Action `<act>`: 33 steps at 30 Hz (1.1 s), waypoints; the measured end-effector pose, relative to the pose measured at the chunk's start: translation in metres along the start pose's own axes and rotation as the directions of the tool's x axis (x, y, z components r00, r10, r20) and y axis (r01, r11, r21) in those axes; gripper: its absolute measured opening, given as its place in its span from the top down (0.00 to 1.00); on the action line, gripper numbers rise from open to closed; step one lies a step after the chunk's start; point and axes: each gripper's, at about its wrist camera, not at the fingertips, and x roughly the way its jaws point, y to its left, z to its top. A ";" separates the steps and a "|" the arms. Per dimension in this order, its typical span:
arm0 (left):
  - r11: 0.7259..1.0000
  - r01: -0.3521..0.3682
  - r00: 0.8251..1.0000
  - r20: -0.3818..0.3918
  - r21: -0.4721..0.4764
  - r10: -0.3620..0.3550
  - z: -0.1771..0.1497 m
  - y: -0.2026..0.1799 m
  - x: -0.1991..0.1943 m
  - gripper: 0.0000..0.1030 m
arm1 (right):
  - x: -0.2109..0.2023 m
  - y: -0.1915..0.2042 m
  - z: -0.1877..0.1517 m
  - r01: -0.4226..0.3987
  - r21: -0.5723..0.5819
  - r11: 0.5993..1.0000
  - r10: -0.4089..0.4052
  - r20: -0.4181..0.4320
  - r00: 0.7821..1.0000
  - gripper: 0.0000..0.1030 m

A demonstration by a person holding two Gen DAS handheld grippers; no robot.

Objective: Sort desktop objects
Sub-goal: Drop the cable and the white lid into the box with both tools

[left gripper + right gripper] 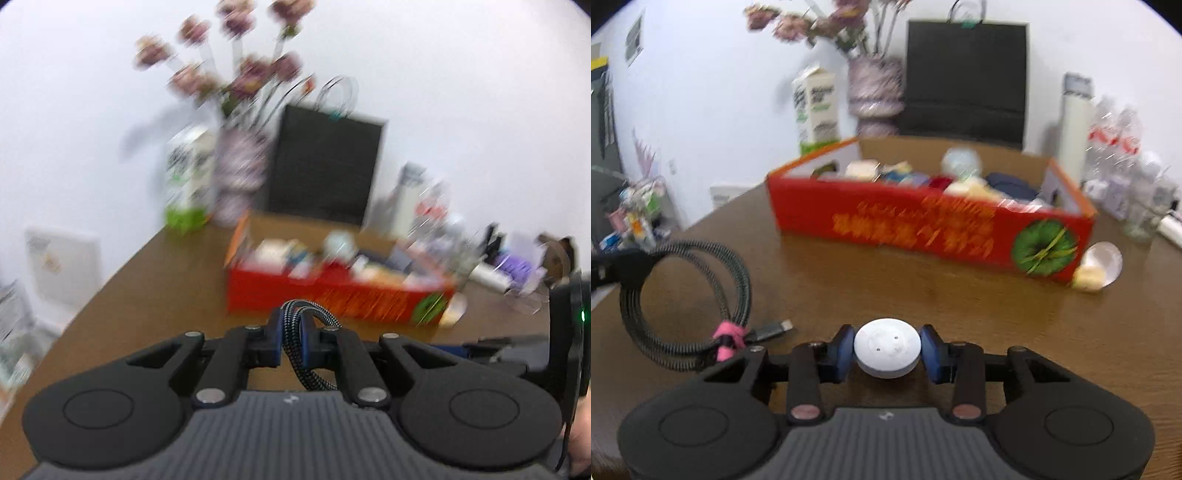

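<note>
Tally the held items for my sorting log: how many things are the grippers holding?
2. The left gripper is shut on the cable, a braided coil. The right gripper is shut on the white puck, above the table before the red box.

Lighting was bright, even and diffuse, with soft shadows. Motion blur smeared the flowers [236, 62] and red box [923, 221] in both views; the near claw hardware stayed sharp. Fisheye distortion curved edges, with dark corners at 1 o'clock.

Hand-held gripper [887, 353] clamps white puck [887, 349]
</note>
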 end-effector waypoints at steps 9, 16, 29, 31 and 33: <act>0.986 0.127 0.985 -0.130 0.107 -0.113 0.098 -0.016 0.172 0.90 | 0.011 -0.104 0.143 -0.002 0.155 0.988 -0.015 0.108 0.994 0.63; 0.998 0.041 0.941 -0.337 0.049 -0.022 0.086 -0.004 0.280 0.89 | 0.145 -0.139 0.197 0.033 0.258 0.966 -0.009 -0.096 0.995 0.63; 0.999 -0.010 0.973 -0.232 0.052 0.022 0.100 0.003 0.226 0.54 | 0.131 -0.127 0.191 0.123 0.157 0.980 -0.116 -0.053 0.992 0.46; 0.999 0.011 0.977 -0.211 0.041 -0.002 0.099 -0.002 0.209 0.50 | 0.098 -0.115 0.177 0.100 0.139 0.985 -0.100 -0.005 0.995 0.43; 0.999 0.012 0.981 -0.195 0.043 -0.004 0.094 -0.010 0.190 0.46 | 0.070 -0.105 0.161 0.074 0.131 0.989 -0.079 0.030 0.996 0.36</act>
